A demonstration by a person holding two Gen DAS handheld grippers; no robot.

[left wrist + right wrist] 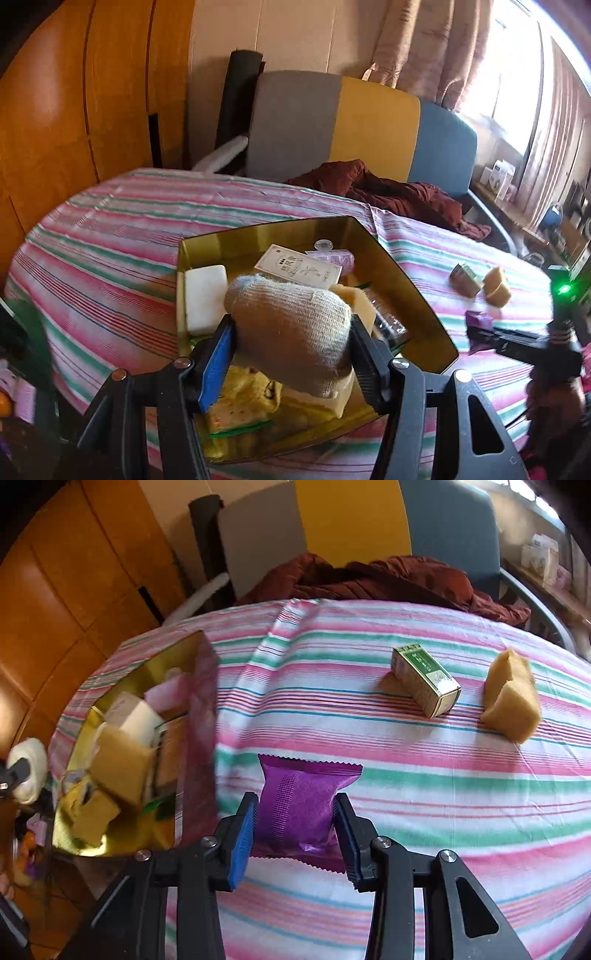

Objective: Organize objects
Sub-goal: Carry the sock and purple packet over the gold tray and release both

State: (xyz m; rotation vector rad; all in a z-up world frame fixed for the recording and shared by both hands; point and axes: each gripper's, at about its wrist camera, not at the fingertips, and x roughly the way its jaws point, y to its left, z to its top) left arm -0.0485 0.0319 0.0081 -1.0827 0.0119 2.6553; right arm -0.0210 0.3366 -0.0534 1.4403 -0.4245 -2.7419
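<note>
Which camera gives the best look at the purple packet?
The right wrist view: the purple packet fills the centre, clamped in the right gripper, zigzag edges clear. The left wrist view shows only a small, blurred bit of it far right.

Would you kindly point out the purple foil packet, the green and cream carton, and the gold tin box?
Purple foil packet (295, 805), right wrist view, centre of its front face.
Green and cream carton (424, 677), right wrist view, its green top face.
Gold tin box (402, 280), left wrist view, its right inner wall.
</note>
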